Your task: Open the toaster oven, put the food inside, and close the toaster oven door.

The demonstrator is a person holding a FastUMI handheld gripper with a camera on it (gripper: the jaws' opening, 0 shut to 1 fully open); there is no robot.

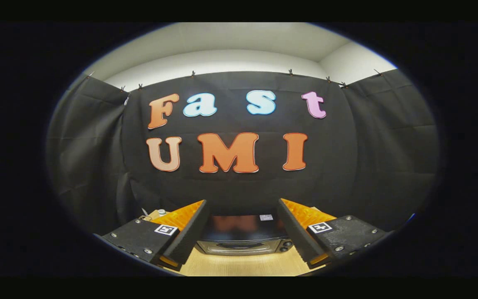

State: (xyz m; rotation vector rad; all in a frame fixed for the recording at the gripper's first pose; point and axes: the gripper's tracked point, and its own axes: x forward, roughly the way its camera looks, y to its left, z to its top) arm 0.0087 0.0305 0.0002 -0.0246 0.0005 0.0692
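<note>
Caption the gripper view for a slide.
Open jaws of the gripper frame the closed toaster oven ahead on the wooden table.

toaster oven (243,238) sides hidden by gripper (243,226) fingers — door state unclear

Pale wooden table (243,265), toaster oven (243,238) on it, perhaps small clutter (156,214) behind.

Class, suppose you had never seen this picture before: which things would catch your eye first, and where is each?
First, the claw: its two black fingers with orange backs stand wide apart, holding nothing. Seen through the gap and beyond the fingers is the toaster oven, dark and shiny on top, standing on a pale wooden table.
</note>
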